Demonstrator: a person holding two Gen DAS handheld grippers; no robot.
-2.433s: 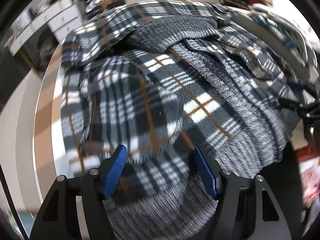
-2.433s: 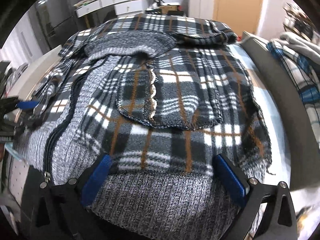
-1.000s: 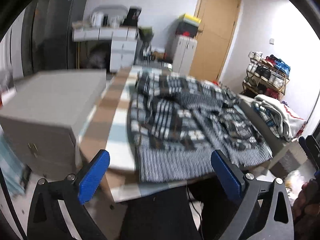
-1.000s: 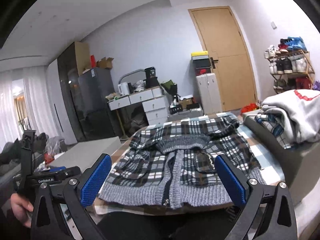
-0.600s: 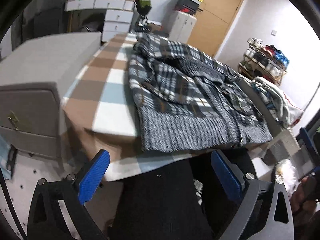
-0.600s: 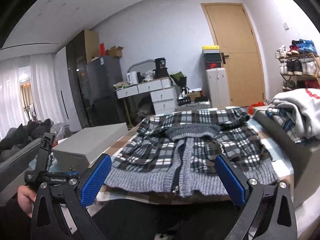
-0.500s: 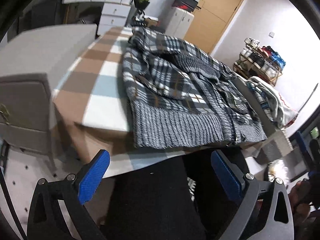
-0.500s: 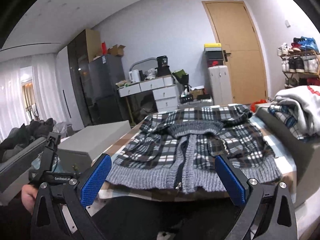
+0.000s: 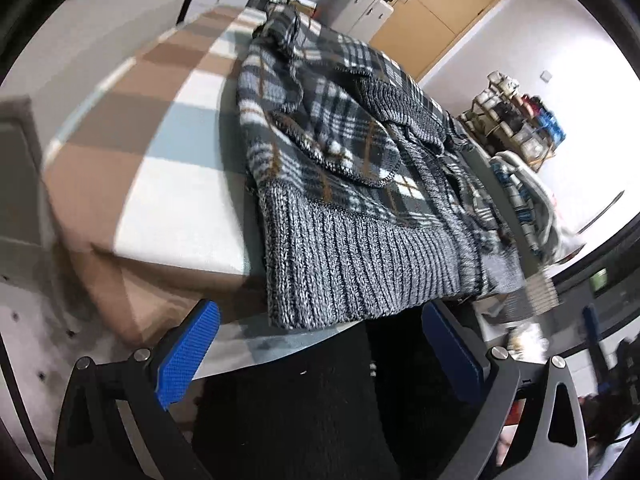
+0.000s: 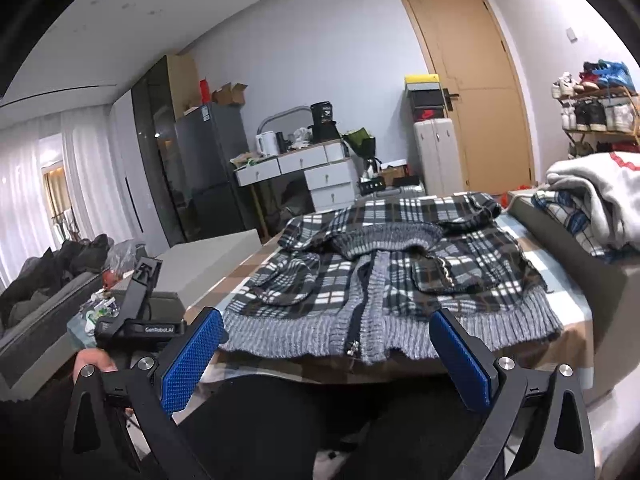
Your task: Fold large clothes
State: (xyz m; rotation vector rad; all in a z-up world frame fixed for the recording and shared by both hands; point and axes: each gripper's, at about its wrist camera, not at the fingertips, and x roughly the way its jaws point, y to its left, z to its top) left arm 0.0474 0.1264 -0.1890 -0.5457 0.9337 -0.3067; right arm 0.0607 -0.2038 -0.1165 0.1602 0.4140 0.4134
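Observation:
A grey, black and white plaid jacket (image 10: 384,276) with a grey knit hem and collar lies spread flat on the checked table (image 10: 568,320), zip closed down the middle. In the left wrist view the jacket (image 9: 352,184) is seen from its near left corner, knit hem hanging slightly over the table edge (image 9: 168,216). My left gripper (image 9: 320,356) hangs open just in front of and below that hem, holding nothing. My right gripper (image 10: 324,360) is open too, held back from the table at the hem's middle. The left tool (image 10: 136,320) shows in the right wrist view, in a hand.
A pile of folded clothes (image 10: 592,204) sits on a grey ledge right of the table. A grey cabinet (image 9: 80,40) stands left of the table. Dark trousers (image 10: 320,420) of the person fill the space below both grippers. Drawers, fridge and door stand behind.
Both grippers let go of the jacket and drew back from it, open. Over the last second the left gripper has swung down and closer to the hem's left corner; the right barely moved.

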